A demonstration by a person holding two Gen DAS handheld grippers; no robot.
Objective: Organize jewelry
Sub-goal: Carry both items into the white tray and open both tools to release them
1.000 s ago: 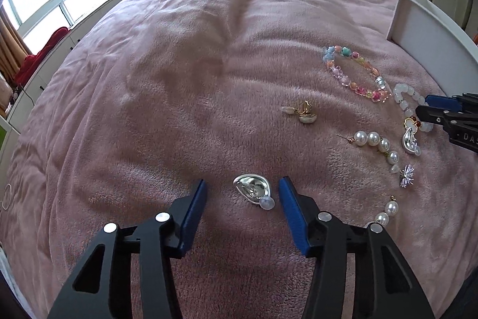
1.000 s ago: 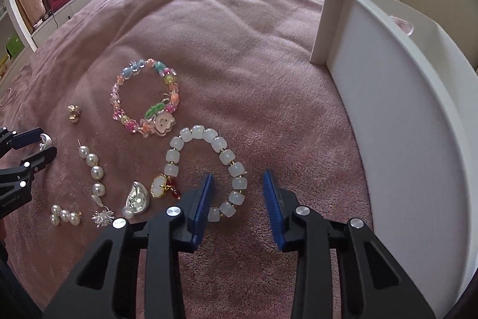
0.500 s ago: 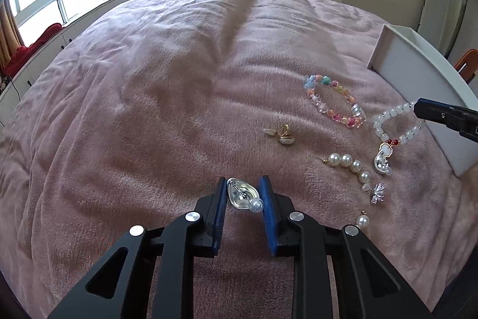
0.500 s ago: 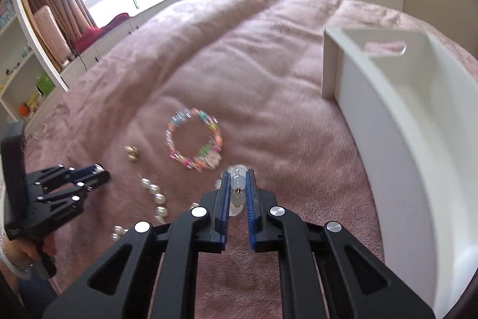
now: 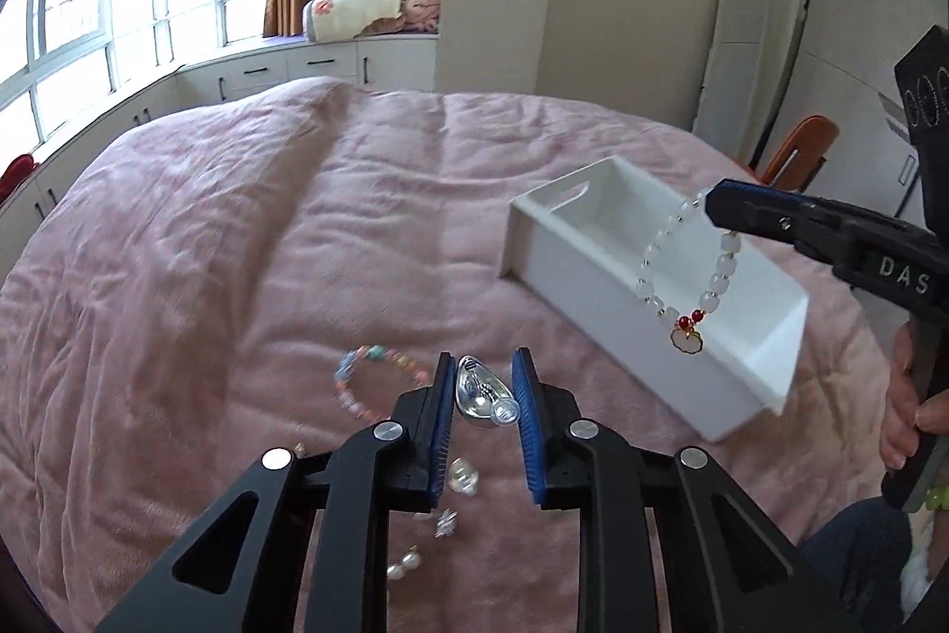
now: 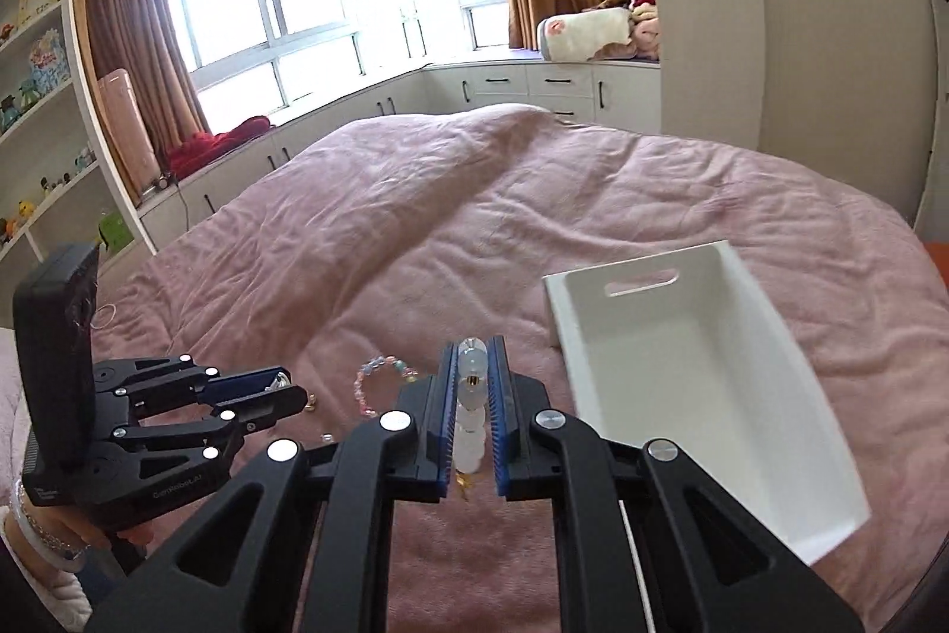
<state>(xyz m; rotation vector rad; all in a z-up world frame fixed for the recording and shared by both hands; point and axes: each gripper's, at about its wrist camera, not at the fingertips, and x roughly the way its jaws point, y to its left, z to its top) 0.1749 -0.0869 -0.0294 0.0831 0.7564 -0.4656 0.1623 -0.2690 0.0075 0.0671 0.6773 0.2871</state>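
A white bin (image 6: 700,372) lies on the bed (image 5: 237,241), its long axis toward the right edge, nothing visible inside. Right tongs (image 5: 720,206) clamp the bracelet (image 5: 682,277), hanging above it. Left tongs (image 5: 483,395), closing, clamp a silver earring (image 5: 477,393).

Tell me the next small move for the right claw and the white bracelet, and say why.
Probably carry it a little further over the white bin and open. The right claw is shut on the white bracelet, which hangs in the air about over the bin's open top; the bin looks bare inside.
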